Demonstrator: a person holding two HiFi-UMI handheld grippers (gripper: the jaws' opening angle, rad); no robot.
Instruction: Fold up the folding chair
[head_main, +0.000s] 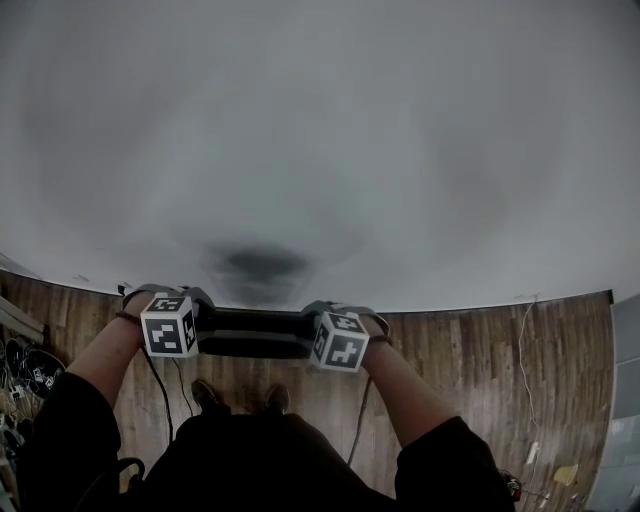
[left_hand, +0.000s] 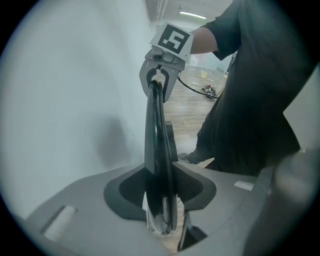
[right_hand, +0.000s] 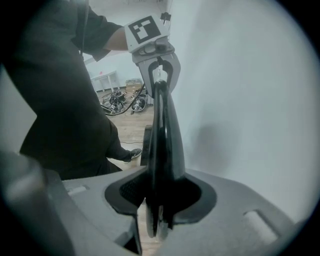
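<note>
The folding chair (head_main: 255, 332) is a flat black slab standing on edge close to a pale wall (head_main: 320, 150), and I look down on its top edge. My left gripper (head_main: 195, 330) sits at that edge's left end and my right gripper (head_main: 318, 340) at its right end. In the left gripper view the black edge (left_hand: 156, 130) runs between the jaws of the left gripper (left_hand: 161, 175), with thin slivers of light beside it. In the right gripper view the same edge (right_hand: 162, 125) passes between the jaws of the right gripper (right_hand: 161, 177), which stand slightly apart. Each view shows the other gripper at the far end.
The wooden floor (head_main: 480, 360) runs along the wall's foot. The person's shoes (head_main: 207, 395) stand just behind the chair. Cables and dark gear (head_main: 25, 370) lie at the left, and a thin cable (head_main: 520, 350) and small items lie at the right.
</note>
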